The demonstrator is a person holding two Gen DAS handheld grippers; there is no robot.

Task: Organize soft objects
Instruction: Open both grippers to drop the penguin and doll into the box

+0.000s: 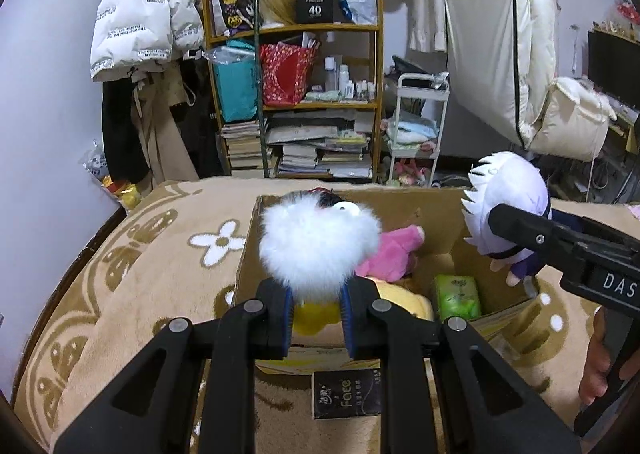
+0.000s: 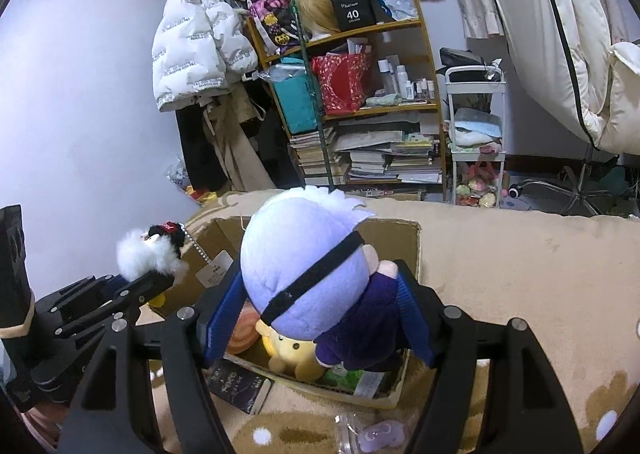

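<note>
My left gripper (image 1: pixel 318 306) is shut on a white fluffy toy (image 1: pixel 318 244) with a black patch, held above the near-left part of an open cardboard box (image 1: pixel 448 220). My right gripper (image 2: pixel 320 318) is shut on a white-haired doll (image 2: pixel 308 270) in a dark purple outfit with a black eye band, held over the same box (image 2: pixel 404 242). The doll also shows in the left wrist view (image 1: pixel 508 210), at the box's right side. Inside the box lie a pink plush (image 1: pixel 394 252), a yellow plush (image 2: pixel 292 354) and a green tissue pack (image 1: pixel 458 296).
The box sits on a beige patterned blanket (image 1: pixel 132 278). A black "Face" tissue pack (image 1: pixel 346 394) lies in front of the box. A small lilac item in clear wrap (image 2: pixel 374 432) lies near me. A cluttered wooden shelf (image 1: pixel 298 94) and white cart (image 1: pixel 418 134) stand behind.
</note>
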